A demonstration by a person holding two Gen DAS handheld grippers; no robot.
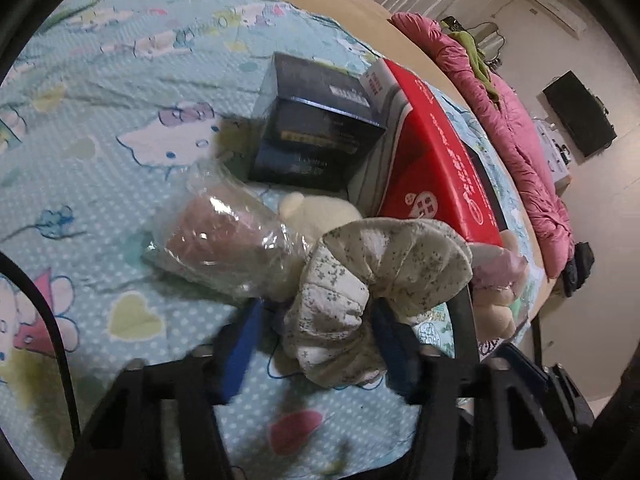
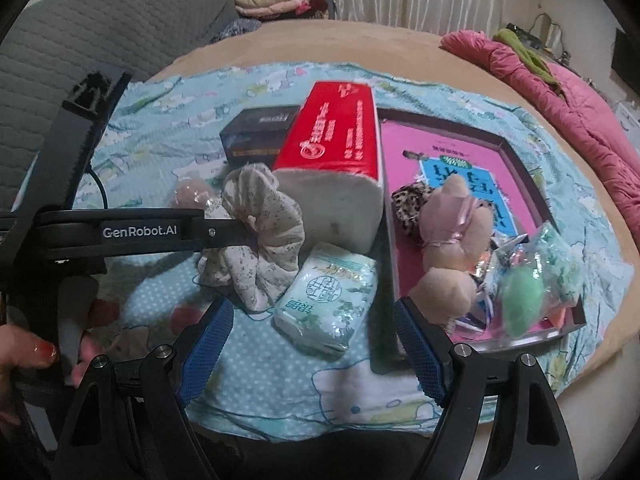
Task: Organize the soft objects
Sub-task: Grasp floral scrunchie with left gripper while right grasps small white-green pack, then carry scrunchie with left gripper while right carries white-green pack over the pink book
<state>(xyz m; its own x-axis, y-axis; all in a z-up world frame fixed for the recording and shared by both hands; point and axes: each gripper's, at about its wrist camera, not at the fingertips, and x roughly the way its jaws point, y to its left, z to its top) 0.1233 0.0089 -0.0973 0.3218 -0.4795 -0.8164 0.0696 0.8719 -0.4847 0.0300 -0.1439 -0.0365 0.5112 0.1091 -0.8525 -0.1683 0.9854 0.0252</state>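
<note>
My left gripper [image 1: 316,320] is shut on a floral cream scrunchie [image 1: 360,280] and holds it over the bedspread; the same scrunchie shows in the right wrist view [image 2: 260,236] with the left gripper's fingers [image 2: 224,232] on it. A bagged pinkish soft item [image 1: 224,240] lies just left of it. My right gripper [image 2: 312,332] is open and empty, its jaws wide on either side of a small tissue pack [image 2: 328,304]. A pink tray [image 2: 404,240] at right holds a plush bear [image 2: 452,224], a leopard scrunchie [image 2: 408,208] and a bagged green sponge [image 2: 520,296].
A red tissue package [image 2: 336,136] and a dark box [image 2: 256,136] stand behind the scrunchie on the blue cartoon bedspread [image 2: 280,368]. A pink quilt [image 2: 568,100] lies at far right. Folded clothes [image 2: 272,0] are stacked at the back.
</note>
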